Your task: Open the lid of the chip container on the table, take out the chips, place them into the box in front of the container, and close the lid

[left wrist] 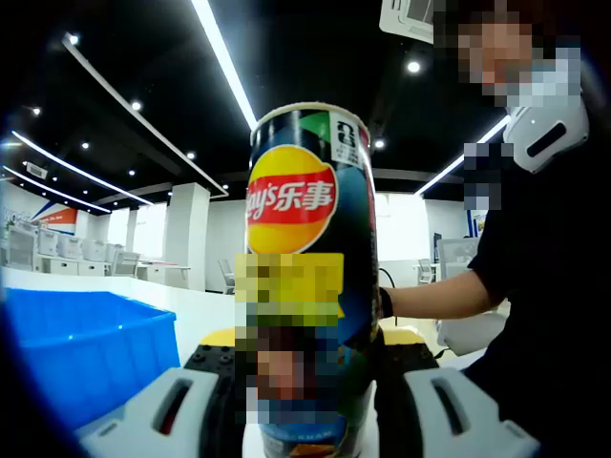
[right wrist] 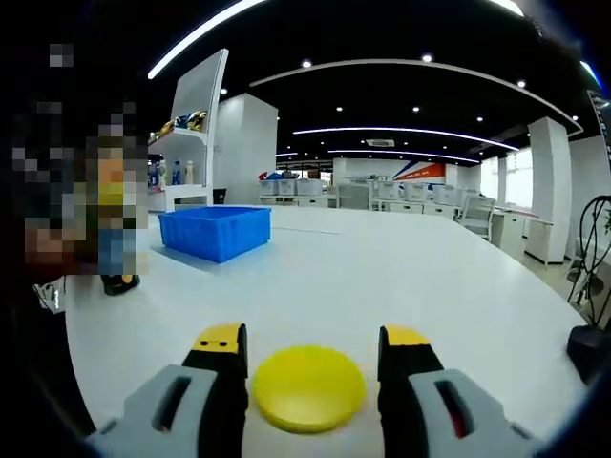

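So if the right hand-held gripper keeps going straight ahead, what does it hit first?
The yellow lid sits between its jaws already. Beyond it the white table looks bare; the blue bin lies off to the left, though depth is unclear.

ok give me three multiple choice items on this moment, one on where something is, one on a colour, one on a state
1. Where is the round yellow plastic lid?
A. on the can
B. on the white table between the right gripper's jaws
C. inside the bin

2. What colour is the rectangular plastic bin?
A. blue
B. red
C. green

3. What state is the tall Lay's chip can in?
A. lying flat on the table
B. inside the bin
C. upright between the left gripper's jaws

Answers: 1 B, the right gripper view shows the lid flat on the tabletop between the jaws. 2 A, both views show it blue. 3 C, the left gripper view shows the can rising straight from between the jaws.
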